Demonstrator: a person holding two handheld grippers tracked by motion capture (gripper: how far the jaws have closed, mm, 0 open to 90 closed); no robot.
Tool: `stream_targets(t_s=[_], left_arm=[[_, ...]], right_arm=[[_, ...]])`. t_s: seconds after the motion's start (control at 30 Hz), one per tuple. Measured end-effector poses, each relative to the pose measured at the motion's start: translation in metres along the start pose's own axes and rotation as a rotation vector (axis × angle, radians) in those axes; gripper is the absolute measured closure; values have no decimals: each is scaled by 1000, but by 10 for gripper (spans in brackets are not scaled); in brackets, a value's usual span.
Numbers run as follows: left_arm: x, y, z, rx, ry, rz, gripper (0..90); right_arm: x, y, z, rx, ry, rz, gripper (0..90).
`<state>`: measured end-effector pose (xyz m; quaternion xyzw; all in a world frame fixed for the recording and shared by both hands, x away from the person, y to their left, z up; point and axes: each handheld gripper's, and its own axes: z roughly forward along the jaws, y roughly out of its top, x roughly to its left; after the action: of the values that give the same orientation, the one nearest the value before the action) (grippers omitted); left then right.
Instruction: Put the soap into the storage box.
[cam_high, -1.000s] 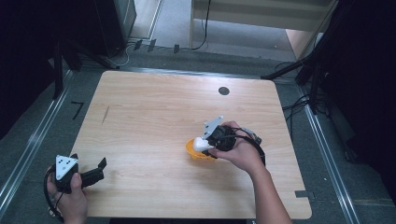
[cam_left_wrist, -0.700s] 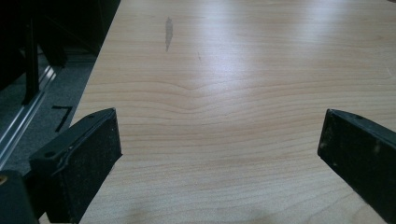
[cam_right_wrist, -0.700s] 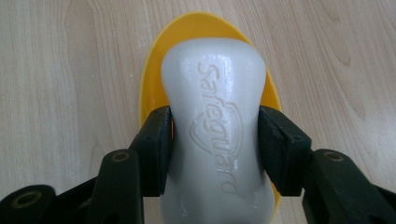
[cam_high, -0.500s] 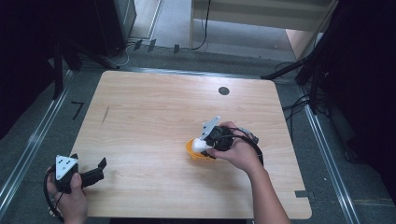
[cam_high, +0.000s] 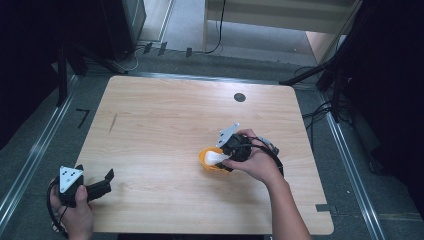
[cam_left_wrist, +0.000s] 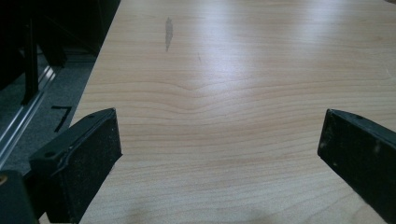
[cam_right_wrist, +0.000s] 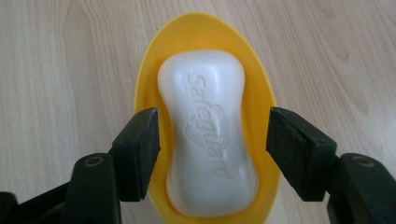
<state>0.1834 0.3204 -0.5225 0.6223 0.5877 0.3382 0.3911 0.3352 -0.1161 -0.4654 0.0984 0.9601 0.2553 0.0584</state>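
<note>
A white bar of soap (cam_right_wrist: 208, 140) with raised lettering lies in an oval yellow dish (cam_right_wrist: 205, 32) on the wooden table. My right gripper (cam_right_wrist: 212, 144) is open, its two black jaws standing either side of the soap with a small gap on each side. From above, the right gripper (cam_high: 227, 154) sits over the yellow dish (cam_high: 206, 159) and soap (cam_high: 216, 158) right of the table's middle. My left gripper (cam_high: 102, 180) is open at the table's front left corner, held in a hand, with bare wood between its jaws (cam_left_wrist: 219, 149).
The wooden table (cam_high: 165, 115) has a dark smudge (cam_high: 113, 121) at its left and a round black grommet (cam_high: 239, 97) near the far edge. Dark stands and cables surround the table on the grey floor.
The right gripper has shifted very slightly over the dish. The left gripper has not moved.
</note>
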Motion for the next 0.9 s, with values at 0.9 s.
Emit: stream_targets(t_s=[0.9], left_arm=[[-2,0,0,4,8,14,0]], right_arm=[[-6,-62,-39,-145,-123,308,143]])
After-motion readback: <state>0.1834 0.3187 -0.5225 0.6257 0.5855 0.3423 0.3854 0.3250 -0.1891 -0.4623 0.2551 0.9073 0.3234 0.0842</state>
